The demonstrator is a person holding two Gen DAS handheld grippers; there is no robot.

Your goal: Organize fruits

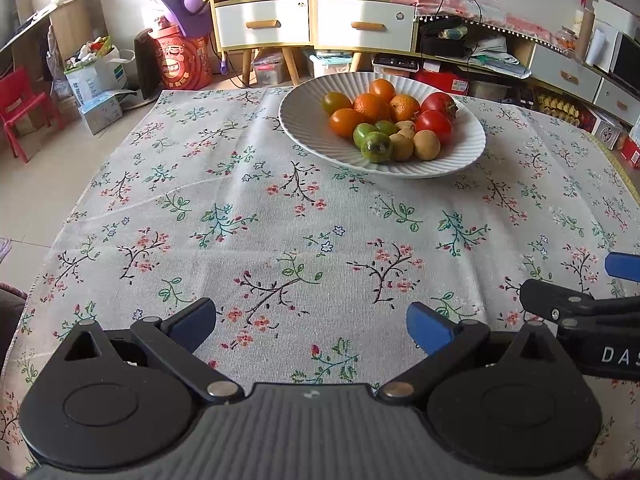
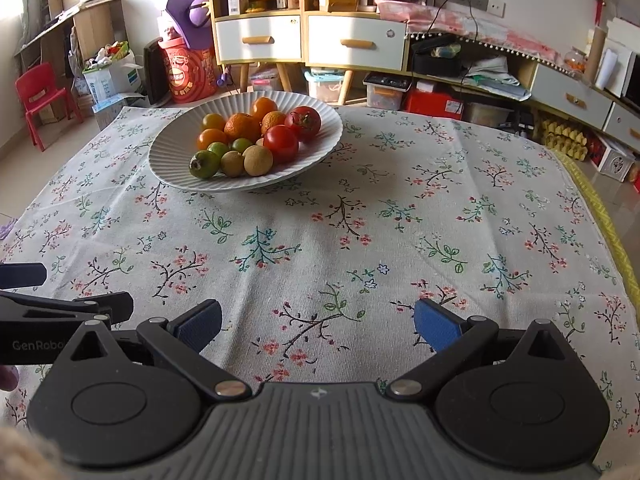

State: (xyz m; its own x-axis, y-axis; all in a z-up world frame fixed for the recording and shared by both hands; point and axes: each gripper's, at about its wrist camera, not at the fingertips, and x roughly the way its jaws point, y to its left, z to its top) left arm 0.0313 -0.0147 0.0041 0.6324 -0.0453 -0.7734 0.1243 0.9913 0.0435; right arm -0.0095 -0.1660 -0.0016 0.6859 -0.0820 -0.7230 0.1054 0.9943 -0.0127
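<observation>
Fruit's all piled in the white plate [image 1: 304,136] on the floral tablecloth [image 1: 280,220]. Left gripper [image 1: 312,326] and right gripper [image 2: 318,326] both hover spread wide, holding nothing.

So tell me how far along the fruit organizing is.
Done, apparently: all visible fruit sits piled in the white plate, oranges, red tomatoes, green fruits and brown ones loosely grouped. In hand: nothing; the left gripper and right gripper are open, over bare tablecloth. Left: no loose fruit visible; possibly just tidier grouping.
</observation>
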